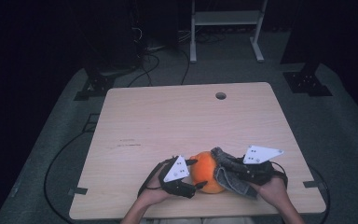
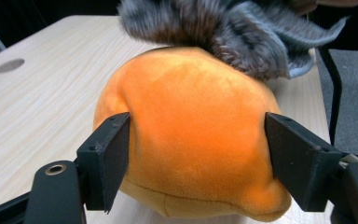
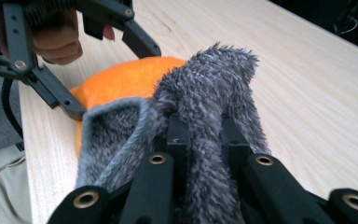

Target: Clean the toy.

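- I have the left hand-held gripper [image 1: 192, 173] set around the orange plush toy [image 1: 205, 171], one jaw on each flank. The jaws stand about half open and sit right at the fabric; I judge it a loose brace, not a firm pinch.
- In the left gripper view, the orange plush toy [image 2: 193, 135] bulges between the two jaws, and the grey furry cloth [image 2: 223, 32] lies across its top.
- My right hand-held gripper [image 3: 200, 128] is clamped tight on a fold of the grey furry cloth [image 3: 214, 88], with the jaws nearly together and the pile bunched between them.
- The toy rests on the surface [image 1: 177, 116], near the edge closest to me, and the cloth [image 1: 228, 172] is draped against the toy's right side and touches it.
- Risk: if I rub or pull with the cloth, the toy could squirm out of the loose left jaws, because plush is soft and slippery.
- Risk: the toy sits near the surface's front edge, so a push towards me could roll it off.
- Risk: the thin fold could slip out of the right jaws under a hard tug.
- Count: one plush toy, one cloth, two hand-held grippers, one surface.
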